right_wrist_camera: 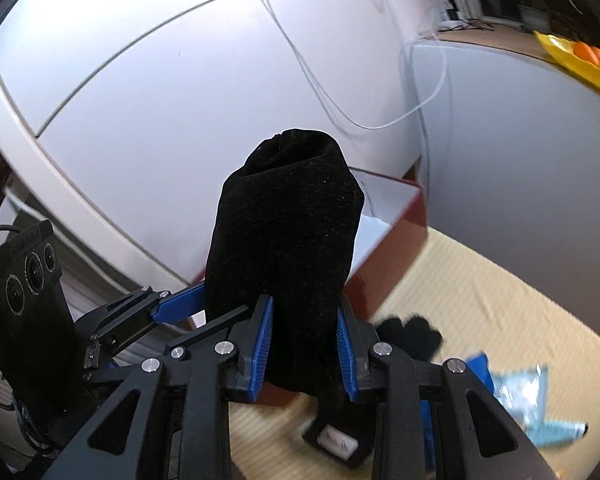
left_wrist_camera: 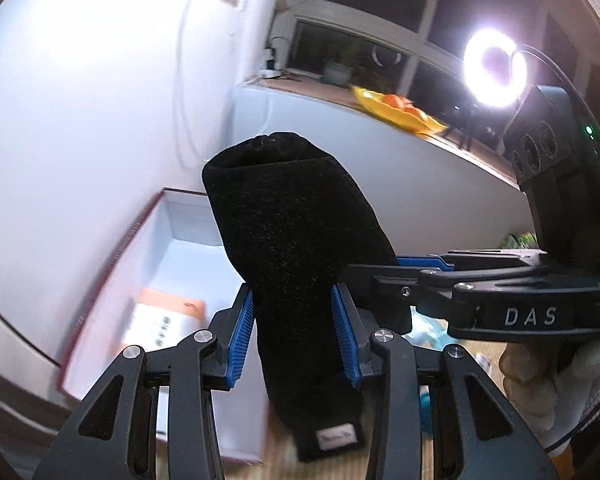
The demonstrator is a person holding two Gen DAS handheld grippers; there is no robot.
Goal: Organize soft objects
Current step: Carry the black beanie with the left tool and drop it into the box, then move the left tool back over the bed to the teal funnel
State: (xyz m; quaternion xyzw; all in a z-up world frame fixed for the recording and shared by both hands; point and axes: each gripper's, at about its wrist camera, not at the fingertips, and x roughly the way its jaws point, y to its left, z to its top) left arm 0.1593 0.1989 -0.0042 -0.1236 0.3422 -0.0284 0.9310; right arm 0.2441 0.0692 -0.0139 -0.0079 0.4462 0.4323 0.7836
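Transport step: left gripper [left_wrist_camera: 294,332] and right gripper [right_wrist_camera: 304,350] both clamp the rolled black cloth [left_wrist_camera: 296,240], held in the air near the open box [left_wrist_camera: 180,216]. Next move, likely: lower it inside, then release.

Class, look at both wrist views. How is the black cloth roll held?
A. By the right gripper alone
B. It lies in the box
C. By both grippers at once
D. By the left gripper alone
C: the left gripper and the right gripper each press blue pads on the black roll, in the air above the box.
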